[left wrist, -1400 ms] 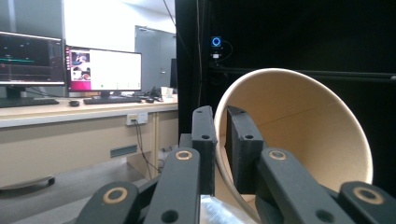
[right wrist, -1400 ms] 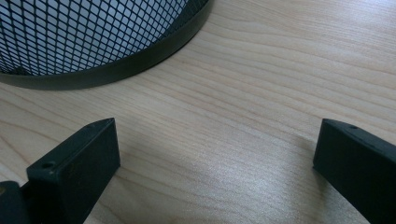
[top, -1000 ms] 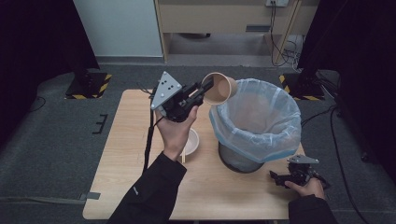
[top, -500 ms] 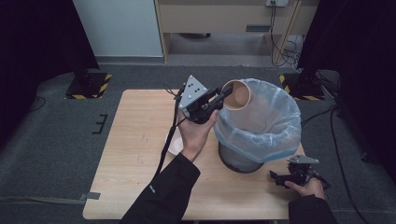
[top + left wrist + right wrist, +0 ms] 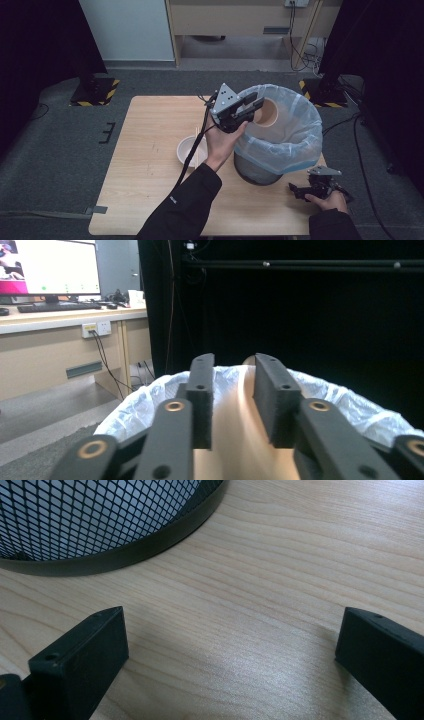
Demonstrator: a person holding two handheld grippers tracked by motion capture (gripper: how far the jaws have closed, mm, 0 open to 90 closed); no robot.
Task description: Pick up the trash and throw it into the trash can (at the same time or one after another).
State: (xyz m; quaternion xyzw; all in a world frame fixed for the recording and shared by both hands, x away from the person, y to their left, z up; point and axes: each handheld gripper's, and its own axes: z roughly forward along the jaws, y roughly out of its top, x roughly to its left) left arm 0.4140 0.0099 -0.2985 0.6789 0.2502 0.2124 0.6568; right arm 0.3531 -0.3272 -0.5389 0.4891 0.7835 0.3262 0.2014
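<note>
our left tongs (image 5: 250,106) pinch a paper cup (image 5: 266,112) sideways over the lined bin (image 5: 280,145); light and crushable, we grip its wall gently. right tongs (image 5: 306,190) rest spread on the worktop (image 5: 145,165).

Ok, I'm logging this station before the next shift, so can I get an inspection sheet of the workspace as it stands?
Surface: wooden table, bare wood over most of it.
Job's things: mesh bin with a pale blue liner; paper cup held on its side over the bin's mouth.
Clutter: white bowl with chopsticks near the table's middle.
Grippers: left gripper shut on the cup; right gripper open, low on the table beside the bin's base.
Cables: left gripper's cable trails down past the bowl; loose cables on the floor at right.
Surroundings: grey carpet, striped stand bases, desk with a monitor.
</note>
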